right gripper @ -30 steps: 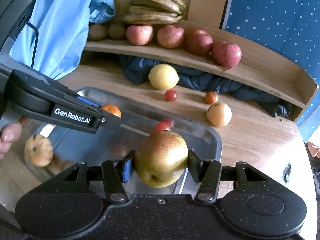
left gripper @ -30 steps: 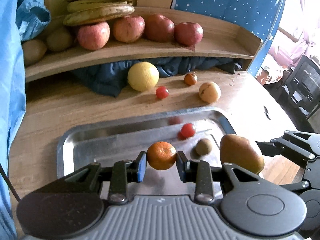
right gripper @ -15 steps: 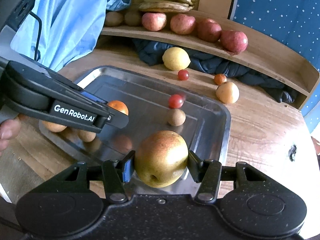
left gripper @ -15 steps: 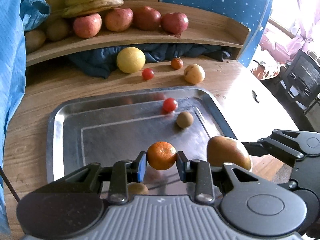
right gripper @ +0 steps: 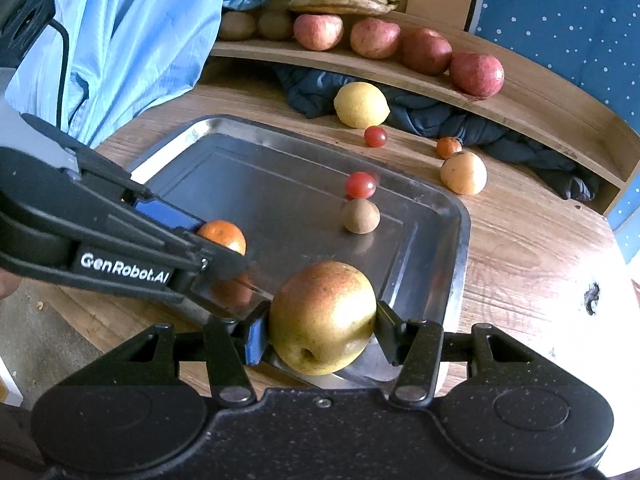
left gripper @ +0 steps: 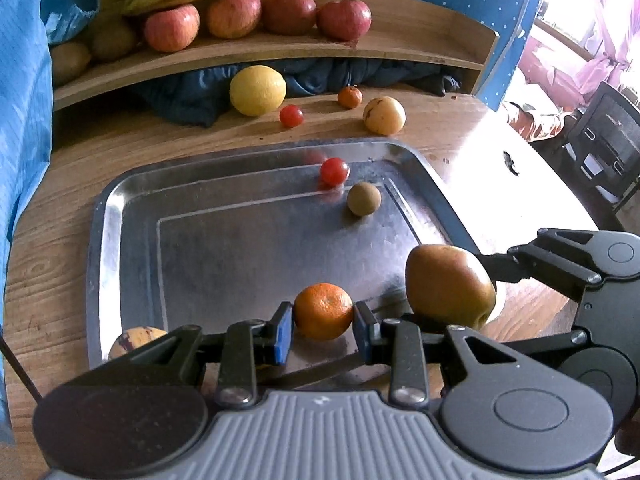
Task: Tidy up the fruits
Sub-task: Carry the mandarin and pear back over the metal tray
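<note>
Both our grippers have moved back over the tray's (left gripper: 120,216) near edge; left gripper (left gripper: 323,330) pinches the mandarin (left gripper: 324,310), right gripper (right gripper: 320,334) pinches the pear (right gripper: 322,316). We should lower gently, apart from each other.

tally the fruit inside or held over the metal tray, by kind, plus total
Orange, in the left gripper: 1
Pear, in the right gripper: 1
Cherry tomato: 1
Small brown round fruit: 1
Speckled yellowish fruit, by the tray near corner, partly hidden: 1
Total: 5
</note>
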{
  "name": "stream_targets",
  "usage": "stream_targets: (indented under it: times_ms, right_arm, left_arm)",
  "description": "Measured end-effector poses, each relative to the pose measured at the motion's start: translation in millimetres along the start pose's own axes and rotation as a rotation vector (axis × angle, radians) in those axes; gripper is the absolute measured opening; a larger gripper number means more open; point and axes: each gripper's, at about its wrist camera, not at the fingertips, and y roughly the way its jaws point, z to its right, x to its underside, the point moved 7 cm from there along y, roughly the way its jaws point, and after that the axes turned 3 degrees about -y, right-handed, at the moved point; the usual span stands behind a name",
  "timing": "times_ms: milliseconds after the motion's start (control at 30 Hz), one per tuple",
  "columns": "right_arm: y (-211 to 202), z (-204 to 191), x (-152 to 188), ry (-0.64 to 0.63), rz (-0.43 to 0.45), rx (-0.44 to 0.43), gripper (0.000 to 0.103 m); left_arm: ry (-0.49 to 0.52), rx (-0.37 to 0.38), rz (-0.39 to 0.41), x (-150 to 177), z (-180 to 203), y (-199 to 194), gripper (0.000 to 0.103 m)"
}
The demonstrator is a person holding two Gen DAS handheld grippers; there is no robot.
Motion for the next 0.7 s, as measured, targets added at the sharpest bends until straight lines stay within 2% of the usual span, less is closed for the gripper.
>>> stream_targets:
  times_ms: [700]
  right_arm:
    - [3.5,0.3,-0.2,0.000,-0.012,0.002,0.056]
  left_arm:
    - [0.009,-0.003,-0.015,2.8,0.0,1.7,0.036]
